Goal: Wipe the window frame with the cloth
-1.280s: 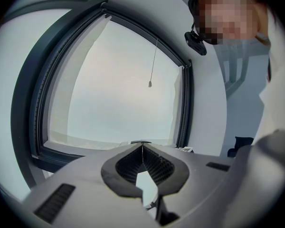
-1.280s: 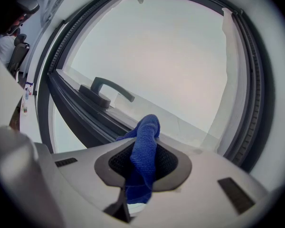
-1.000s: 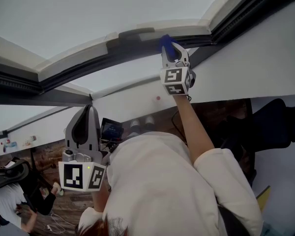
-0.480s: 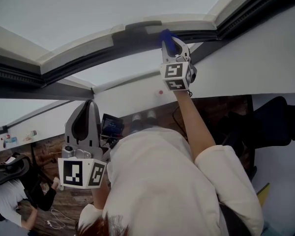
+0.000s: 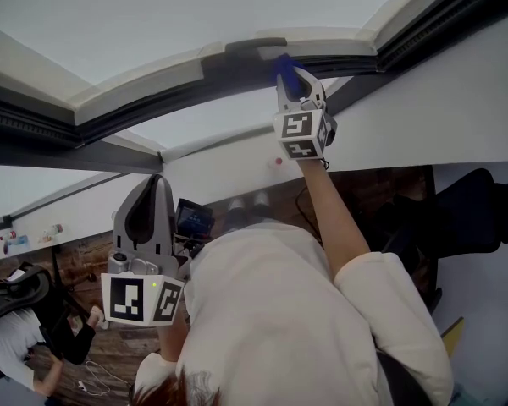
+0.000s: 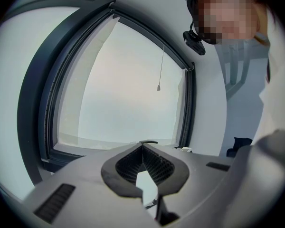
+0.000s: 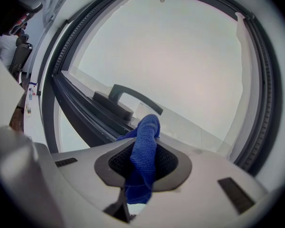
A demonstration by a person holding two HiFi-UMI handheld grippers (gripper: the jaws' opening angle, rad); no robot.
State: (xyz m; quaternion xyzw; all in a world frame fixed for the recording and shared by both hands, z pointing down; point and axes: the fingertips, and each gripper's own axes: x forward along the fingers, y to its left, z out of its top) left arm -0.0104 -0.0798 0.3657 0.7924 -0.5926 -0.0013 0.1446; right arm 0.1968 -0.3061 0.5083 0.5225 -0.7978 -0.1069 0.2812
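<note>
A blue cloth (image 5: 284, 66) sticks out of my right gripper (image 5: 293, 80), which is shut on it and raised overhead. The cloth's tip presses on the dark window frame (image 5: 152, 108), just right of the grey window handle (image 5: 252, 47). In the right gripper view the cloth (image 7: 147, 127) hangs through the jaws of the right gripper (image 7: 143, 148), touching the frame (image 7: 85, 120) below the handle (image 7: 121, 99). My left gripper (image 5: 157, 183) is held low at the left, pointing up, shut on nothing. The left gripper view shows the left gripper (image 6: 143, 145) facing the window frame (image 6: 45, 103) from a distance.
The white wall (image 5: 457, 100) runs below the window at the right. A pull cord (image 6: 159, 70) hangs in front of the pane. Far below are a wooden floor (image 5: 372, 193), a dark chair (image 5: 470, 214), and another person (image 5: 17, 337) at lower left.
The cloth in my right gripper has slid a little along the frame toward the handle. The left gripper has stayed low and shut.
</note>
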